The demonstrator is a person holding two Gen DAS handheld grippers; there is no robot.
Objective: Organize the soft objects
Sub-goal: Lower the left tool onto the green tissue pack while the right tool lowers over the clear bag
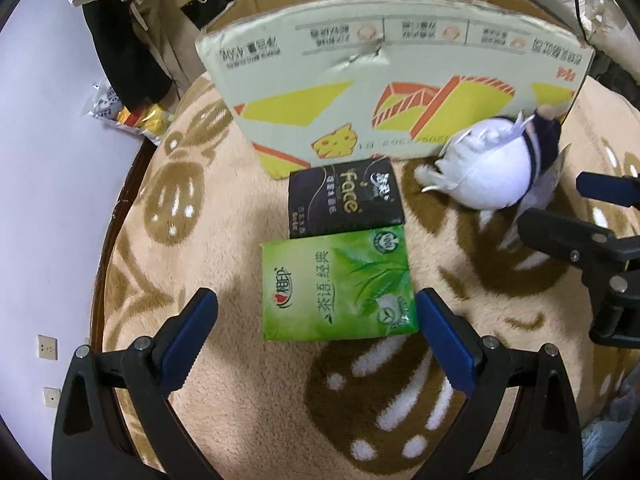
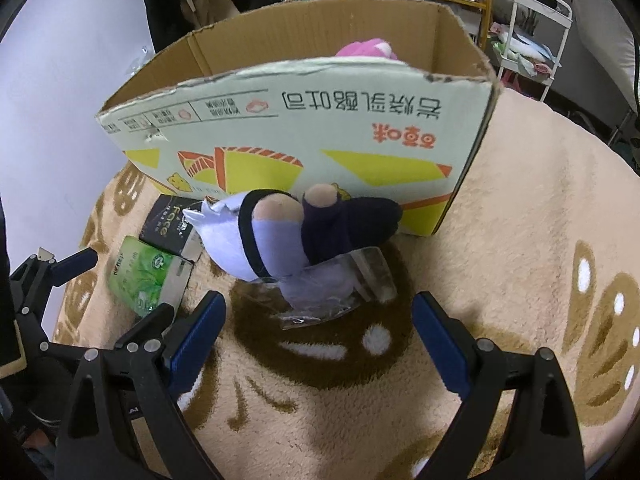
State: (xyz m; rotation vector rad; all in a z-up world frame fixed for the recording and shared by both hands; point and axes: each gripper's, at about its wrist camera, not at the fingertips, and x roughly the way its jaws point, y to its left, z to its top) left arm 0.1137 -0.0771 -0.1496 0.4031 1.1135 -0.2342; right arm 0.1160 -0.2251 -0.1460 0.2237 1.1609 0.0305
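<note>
While both grippers hang with jaws spread and empty, the green tissue pack [image 1: 336, 286] looks light and squashy. The left gripper [image 1: 318, 340] should pinch its long sides.

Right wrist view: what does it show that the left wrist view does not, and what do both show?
Only the right wrist view shows the inside of the box, with a pink soft item in it, and a white cart behind.

Only the left wrist view shows snack packets on the floor and wall sockets.

Both show the plush doll, the black tissue pack, the green tissue pack and the blanket. The left gripper and right gripper both have open jaws.
</note>
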